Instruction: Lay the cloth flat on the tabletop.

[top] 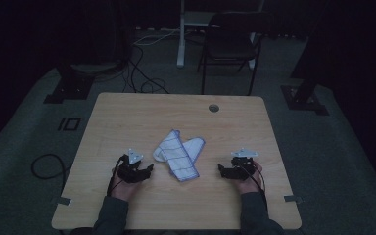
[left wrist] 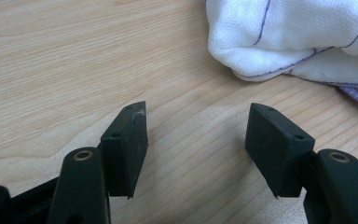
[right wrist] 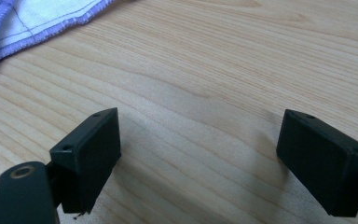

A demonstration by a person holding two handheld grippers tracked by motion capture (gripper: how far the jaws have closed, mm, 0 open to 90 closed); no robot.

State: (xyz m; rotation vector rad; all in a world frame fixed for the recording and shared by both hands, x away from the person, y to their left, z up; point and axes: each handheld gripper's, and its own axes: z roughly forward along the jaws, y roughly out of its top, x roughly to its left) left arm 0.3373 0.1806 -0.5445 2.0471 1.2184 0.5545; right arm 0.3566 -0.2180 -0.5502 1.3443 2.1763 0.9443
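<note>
A white cloth [top: 178,152] with purple stitched lines and a purple hem lies crumpled in the middle of the wooden table [top: 127,112]. My left gripper [top: 149,169] rests on the table just left of the cloth, jaws open and empty. In the left gripper view the cloth [left wrist: 298,37] bulges beyond the open left gripper [left wrist: 198,140]. My right gripper [top: 221,169] sits to the right of the cloth, also open with nothing between its jaws. A corner of the cloth [right wrist: 32,21] lies at the upper left of the right gripper view, apart from the right gripper [right wrist: 198,149].
A round cable hole [top: 214,107] is set in the table near its far edge. Beyond the table stand a dark folding chair [top: 230,44] and a white stand [top: 181,34]. Cables trail on the carpet at left [top: 46,166].
</note>
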